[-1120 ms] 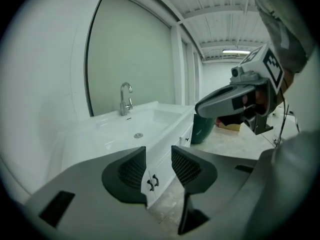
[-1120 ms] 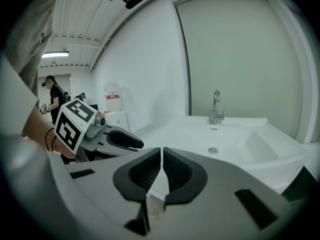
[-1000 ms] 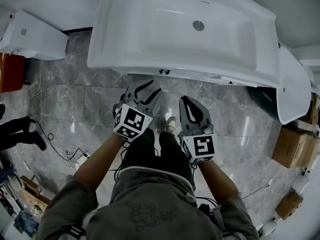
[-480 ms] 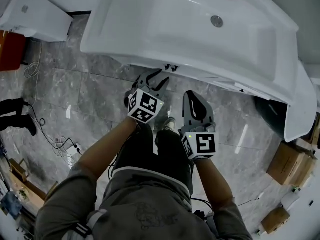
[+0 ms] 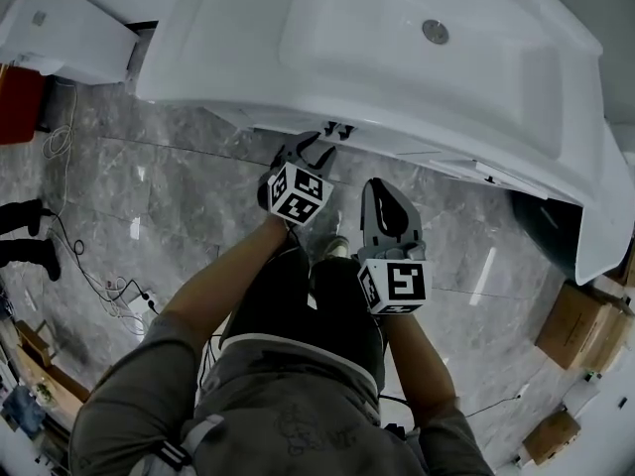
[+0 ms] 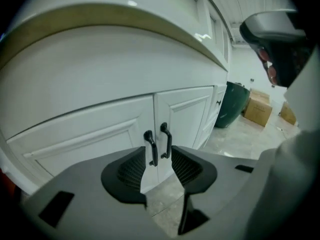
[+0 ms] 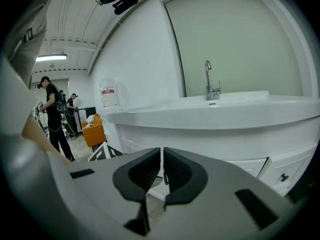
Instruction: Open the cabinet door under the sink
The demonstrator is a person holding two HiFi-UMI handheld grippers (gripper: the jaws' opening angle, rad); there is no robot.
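The doors (image 6: 102,136) under the sink (image 5: 397,58) are shut. Their two black handles (image 6: 151,148) stand upright, side by side. The left gripper (image 6: 159,154) points at them with its jaws spread. The right gripper (image 7: 162,165) has its jaws pressed together and holds nothing.

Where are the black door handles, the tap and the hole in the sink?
black door handles (image 6: 151,148): left gripper view, middle of the left handle's bar.
tap (image 7: 208,83): right gripper view, its upright spout.
drain hole (image 5: 435,31): head view, its metal centre.
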